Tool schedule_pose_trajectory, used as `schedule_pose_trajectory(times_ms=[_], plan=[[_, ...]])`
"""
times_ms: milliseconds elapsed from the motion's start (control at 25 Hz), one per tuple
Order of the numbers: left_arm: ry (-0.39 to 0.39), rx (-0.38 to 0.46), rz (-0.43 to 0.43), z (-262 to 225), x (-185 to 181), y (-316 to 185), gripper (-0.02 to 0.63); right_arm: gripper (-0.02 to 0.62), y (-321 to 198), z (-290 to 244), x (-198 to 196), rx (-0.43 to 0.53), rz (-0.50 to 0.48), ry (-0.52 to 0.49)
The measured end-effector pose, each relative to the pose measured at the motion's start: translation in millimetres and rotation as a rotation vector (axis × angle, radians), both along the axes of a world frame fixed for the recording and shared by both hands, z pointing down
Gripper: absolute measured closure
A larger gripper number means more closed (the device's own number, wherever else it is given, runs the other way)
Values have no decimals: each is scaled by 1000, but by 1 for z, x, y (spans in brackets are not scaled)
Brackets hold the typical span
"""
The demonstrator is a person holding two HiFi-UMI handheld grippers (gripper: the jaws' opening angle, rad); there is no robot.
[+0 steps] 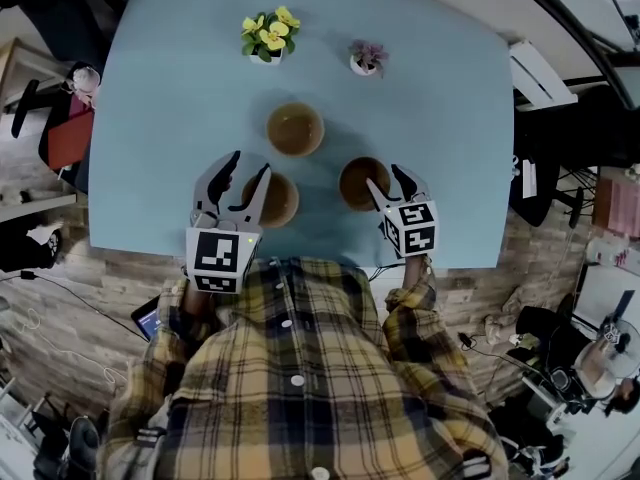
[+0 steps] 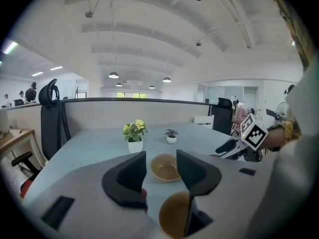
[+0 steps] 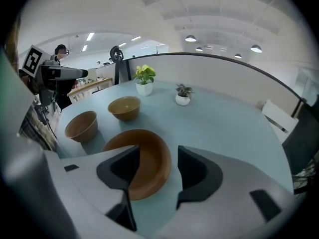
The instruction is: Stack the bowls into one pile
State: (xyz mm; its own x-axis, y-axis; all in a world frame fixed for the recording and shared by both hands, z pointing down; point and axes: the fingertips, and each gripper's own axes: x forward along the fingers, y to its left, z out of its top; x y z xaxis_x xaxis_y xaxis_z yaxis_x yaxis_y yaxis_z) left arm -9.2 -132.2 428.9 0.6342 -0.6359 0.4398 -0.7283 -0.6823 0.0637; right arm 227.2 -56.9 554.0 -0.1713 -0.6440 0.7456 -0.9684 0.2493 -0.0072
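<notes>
Three brown bowls, no pile yet, and both grippers are spread open over the two near ones.

The bowls sit apart in a loose triangle on the light blue table. The far bowl is out in the middle, and the near-left bowl and near-right bowl are close to the person's edge. The left gripper has its jaws apart above the near-left bowl's left rim, pinching nothing. The right gripper is also wide open. One jaw is over the inside of the near-right bowl and the other is outside its rim, and I can't tell if either one touches it. A yellow-flowered pot and a small purple plant sit at the far side.
</notes>
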Motion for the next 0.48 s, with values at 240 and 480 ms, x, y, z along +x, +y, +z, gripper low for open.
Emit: schedule_pose_trajectory(times_ms=[240, 480], plan=[[-6, -10, -1, 6, 2, -2, 428, 354, 0, 16, 8, -35, 29, -35], [-10, -14, -3, 7, 3, -1, 436, 385, 2, 23, 8, -45, 58, -90]])
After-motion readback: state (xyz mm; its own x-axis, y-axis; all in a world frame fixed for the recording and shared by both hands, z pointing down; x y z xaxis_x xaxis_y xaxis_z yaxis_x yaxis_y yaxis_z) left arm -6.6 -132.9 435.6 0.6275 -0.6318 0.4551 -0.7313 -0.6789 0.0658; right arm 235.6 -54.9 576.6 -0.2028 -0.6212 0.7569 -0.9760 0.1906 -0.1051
